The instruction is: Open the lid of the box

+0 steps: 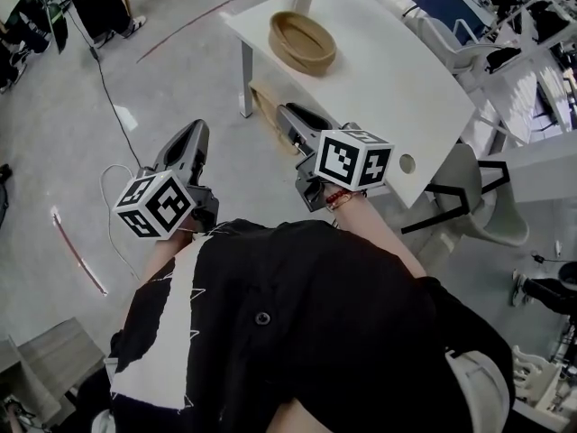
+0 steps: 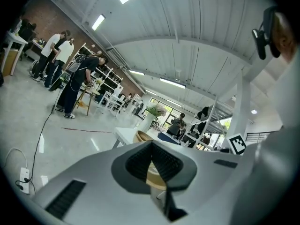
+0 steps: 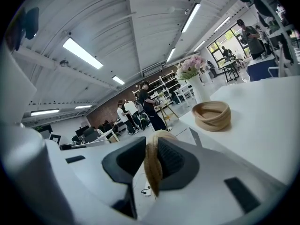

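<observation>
A round, light wooden box (image 1: pixel 302 41) stands open-topped on the white table (image 1: pixel 388 70), also visible in the right gripper view (image 3: pixel 212 115). My right gripper (image 1: pixel 293 124) hovers off the table's near-left edge, away from the box. It is shut on a thin tan lid (image 3: pixel 152 165) held edge-on between its pads. That lid shows as a tan strip (image 1: pixel 269 111) in the head view. My left gripper (image 1: pixel 189 138) hangs over the floor left of the table, jaws shut with nothing held (image 2: pixel 151 144). The box (image 2: pixel 142 136) peeks over its jaws.
A white vase with flowers (image 3: pixel 192 74) stands at the table's far end. A grey chair (image 1: pixel 478 197) sits right of the table. A cable and power strip (image 1: pixel 113 197) lie on the floor at left. Several people (image 2: pixel 70 88) stand far off.
</observation>
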Demonstrator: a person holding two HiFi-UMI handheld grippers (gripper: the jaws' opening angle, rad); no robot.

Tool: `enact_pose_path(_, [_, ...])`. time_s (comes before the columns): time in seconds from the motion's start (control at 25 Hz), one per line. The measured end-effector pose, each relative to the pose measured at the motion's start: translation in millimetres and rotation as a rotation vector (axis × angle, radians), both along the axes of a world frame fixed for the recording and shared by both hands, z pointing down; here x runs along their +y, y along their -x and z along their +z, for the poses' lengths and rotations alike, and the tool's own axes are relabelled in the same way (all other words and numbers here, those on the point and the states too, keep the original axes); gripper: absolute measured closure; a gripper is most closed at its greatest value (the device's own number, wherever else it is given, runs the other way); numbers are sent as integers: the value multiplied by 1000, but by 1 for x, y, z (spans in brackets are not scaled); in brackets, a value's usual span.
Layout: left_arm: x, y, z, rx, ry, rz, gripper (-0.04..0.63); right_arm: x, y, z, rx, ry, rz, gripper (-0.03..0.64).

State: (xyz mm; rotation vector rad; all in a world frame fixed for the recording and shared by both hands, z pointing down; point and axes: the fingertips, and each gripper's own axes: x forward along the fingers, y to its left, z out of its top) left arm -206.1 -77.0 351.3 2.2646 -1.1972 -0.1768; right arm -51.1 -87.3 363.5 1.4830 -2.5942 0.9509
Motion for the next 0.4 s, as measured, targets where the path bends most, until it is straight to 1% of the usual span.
enact_pose_path(0.16, [-2,-4,-1,-4,3,11,586,-2,-2,-2,3,-2,3,531])
enact_pose_path(0.4, [-2,-2,3,6,8,-2,586,-2,1,2,9,1,-11,531])
